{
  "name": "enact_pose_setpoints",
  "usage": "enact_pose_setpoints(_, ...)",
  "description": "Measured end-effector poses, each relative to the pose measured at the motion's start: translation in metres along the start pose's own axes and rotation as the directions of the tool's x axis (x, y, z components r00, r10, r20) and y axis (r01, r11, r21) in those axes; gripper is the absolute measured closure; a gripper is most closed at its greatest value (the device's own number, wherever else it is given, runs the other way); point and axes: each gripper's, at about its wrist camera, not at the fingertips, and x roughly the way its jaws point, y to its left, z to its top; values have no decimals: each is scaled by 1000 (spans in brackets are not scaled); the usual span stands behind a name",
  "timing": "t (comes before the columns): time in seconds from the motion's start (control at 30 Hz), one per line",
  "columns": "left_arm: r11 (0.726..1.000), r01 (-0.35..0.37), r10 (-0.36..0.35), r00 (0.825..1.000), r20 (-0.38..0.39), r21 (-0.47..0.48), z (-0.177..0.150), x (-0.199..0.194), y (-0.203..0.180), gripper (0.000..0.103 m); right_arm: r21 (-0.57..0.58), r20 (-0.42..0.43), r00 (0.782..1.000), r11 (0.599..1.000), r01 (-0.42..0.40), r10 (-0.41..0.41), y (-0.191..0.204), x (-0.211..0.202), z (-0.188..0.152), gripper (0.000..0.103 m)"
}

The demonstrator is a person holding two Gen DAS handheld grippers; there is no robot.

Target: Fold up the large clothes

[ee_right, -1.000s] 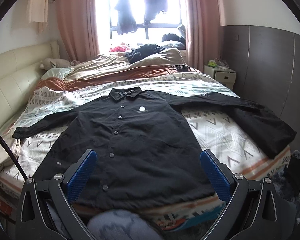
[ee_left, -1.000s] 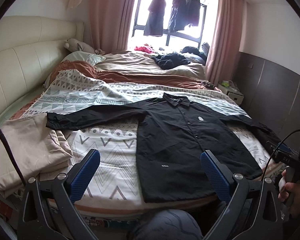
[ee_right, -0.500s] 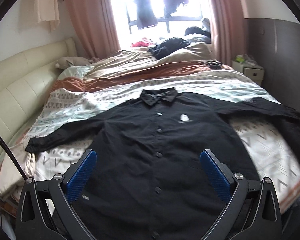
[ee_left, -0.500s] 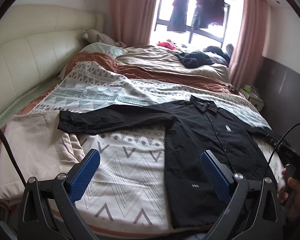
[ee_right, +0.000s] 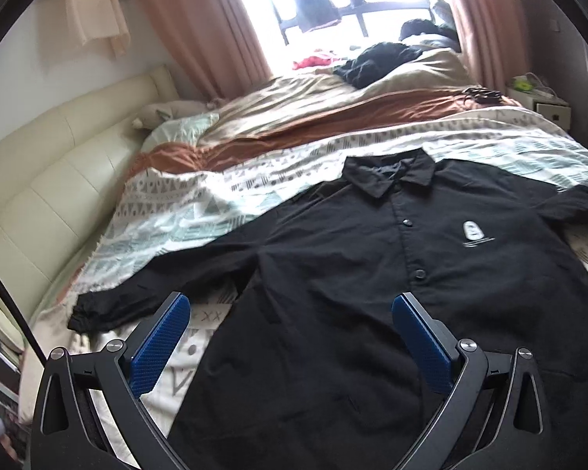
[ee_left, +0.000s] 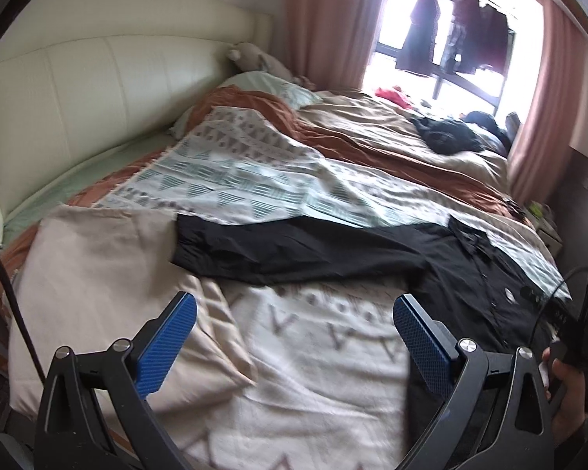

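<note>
Both grippers moved in closer over bed [ee_left: 254, 180]. Left gripper [ee_left: 294, 337] swung toward sleeve [ee_left: 286, 252]; right gripper [ee_right: 290, 335] over jacket [ee_right: 352, 274] body. Both jaws wide apart, empty. Jacket lay flat, buttoned. Advice: pinch cuff only, not blanket.

Headboard [ee_left: 98, 78]: you see cream padding, left.
Quilt [ee_left: 254, 180]: patterned, spread across your bed.
Beige cloth [ee_left: 98, 274]: lying at the near left corner.
Curtains [ee_right: 200, 19]: pink, flanking your window.
</note>
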Motion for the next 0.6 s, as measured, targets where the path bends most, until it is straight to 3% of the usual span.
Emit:
enact_pose_setpoints(0.1, 999, -30, 30, 1000, -4, -23, 10, 12, 21, 1, 10, -48, 999, 1000, 2, -1, -13, 22, 3, 0)
enact_pose_setpoints(0.3, 991, -74, 69, 996, -55, -110, 26, 50, 62, 15, 48, -92, 996, 999, -14, 18, -25, 42, 23, 9)
enact_pose_setpoints(0.47, 979, -104, 81, 988, -131, -175, 33, 88, 86, 18, 65, -126, 991, 997, -35, 43, -16, 70, 42, 33)
enact_pose_setpoints(0.53, 969, -135, 99, 979, -177, -205, 33, 108, 98, 26, 59, -145, 988, 997, -46, 54, -12, 83, 46, 41)
enact_pose_setpoints(0.6, 961, -145, 95, 973, -213, -236, 31, 127, 108, 26, 52, -157, 986, 997, -55, 62, -8, 98, 50, 44)
